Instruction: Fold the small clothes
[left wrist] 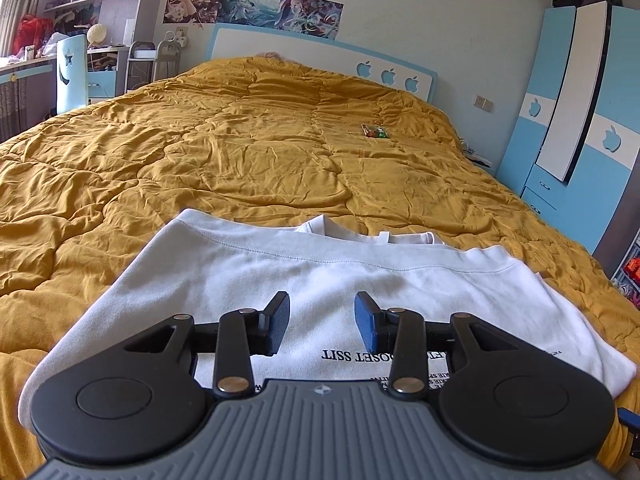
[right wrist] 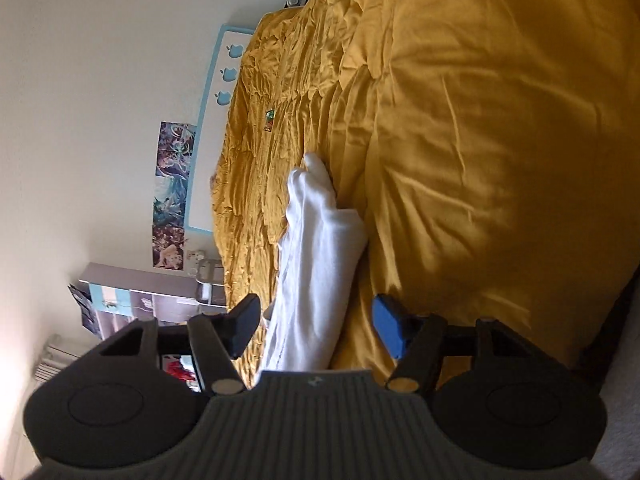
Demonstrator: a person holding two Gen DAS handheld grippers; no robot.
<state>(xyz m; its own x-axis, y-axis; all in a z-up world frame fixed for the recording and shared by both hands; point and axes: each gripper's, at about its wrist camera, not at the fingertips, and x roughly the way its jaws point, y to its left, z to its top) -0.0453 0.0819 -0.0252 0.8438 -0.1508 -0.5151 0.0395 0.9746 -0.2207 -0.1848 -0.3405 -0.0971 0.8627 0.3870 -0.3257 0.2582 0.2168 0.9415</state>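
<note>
1. Folding underway: white cotton printed T-shirt (left wrist: 280,280) lies partly folded on mustard quilted bed (left wrist: 200,152).
2. Left gripper (left wrist: 322,322) & right gripper (right wrist: 316,328): fingers apart, holding nothing.
3. Next, prob. regrip an edge w/ both, fold over.

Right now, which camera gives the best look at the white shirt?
The left wrist view. There the white shirt lies spread on the yellow quilt, its folded edge, collar and printed text all visible. The right wrist view is rolled sideways and shows the shirt only edge-on, as a narrow white strip.
</note>
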